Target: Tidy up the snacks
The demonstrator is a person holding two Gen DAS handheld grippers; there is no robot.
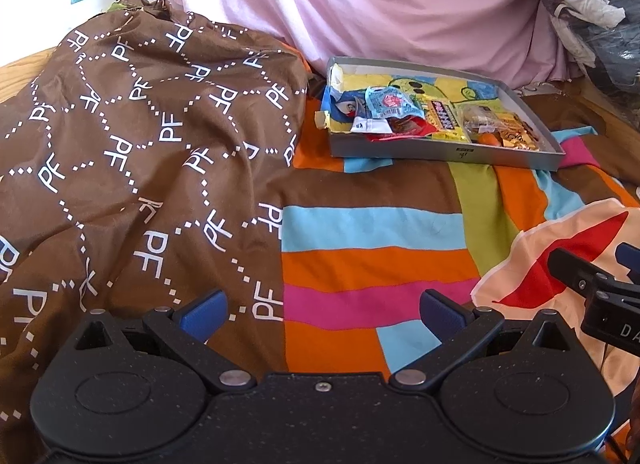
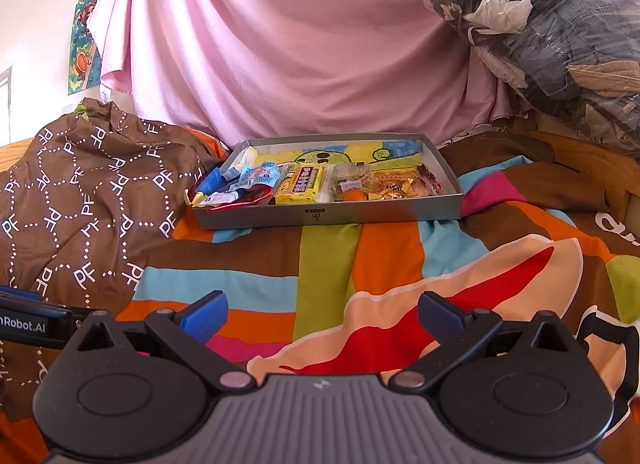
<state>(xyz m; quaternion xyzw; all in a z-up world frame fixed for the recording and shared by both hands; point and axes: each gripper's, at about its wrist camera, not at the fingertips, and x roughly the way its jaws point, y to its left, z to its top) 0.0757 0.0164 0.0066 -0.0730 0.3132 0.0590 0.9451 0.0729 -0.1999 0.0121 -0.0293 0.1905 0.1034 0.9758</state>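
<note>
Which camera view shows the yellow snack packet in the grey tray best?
The right wrist view: the yellow snack packet faces the camera near the middle of the grey tray, with its print visible. In the left wrist view it is smaller, seen at an angle, partly hidden among other wrappers.

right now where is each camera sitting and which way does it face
Left wrist: on the left gripper, low over the bed, facing the snack tray; its open fingers show, the right gripper at the right edge.
Right wrist: on the right gripper, facing the same way; open fingers show.
Shared: snack tray, striped bedspread, pink sheet.
</note>
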